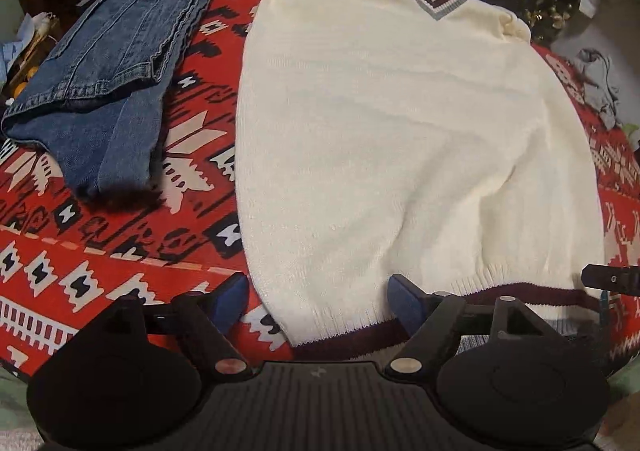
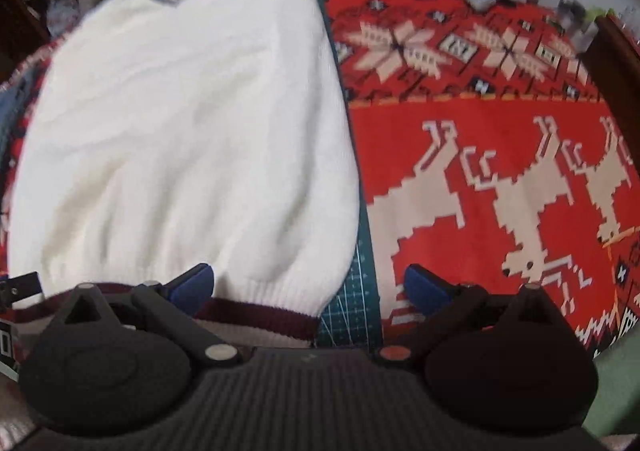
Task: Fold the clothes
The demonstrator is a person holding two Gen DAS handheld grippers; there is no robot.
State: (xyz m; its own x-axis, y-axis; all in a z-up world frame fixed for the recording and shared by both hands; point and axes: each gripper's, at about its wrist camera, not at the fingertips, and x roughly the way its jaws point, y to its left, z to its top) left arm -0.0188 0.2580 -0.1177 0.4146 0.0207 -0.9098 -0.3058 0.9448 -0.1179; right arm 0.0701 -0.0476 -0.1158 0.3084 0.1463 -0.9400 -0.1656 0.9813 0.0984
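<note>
With both my left gripper (image 1: 316, 301) and right gripper (image 2: 308, 289) spread wide at the near hem of the cream V-neck sweater (image 1: 400, 123) lying flat on the surface, uneven bites could skew any fold.

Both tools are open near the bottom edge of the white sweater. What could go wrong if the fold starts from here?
1. The left tool straddles the left hem corner of the white sweater, and the right tool the right corner. Uneven bites could skew the fold.
2. A deep pinch might also catch the red patterned cloth or the green cutting mat underneath.
3. The folded jeans lie close on the left; a swinging sweater could disturb them.
</note>
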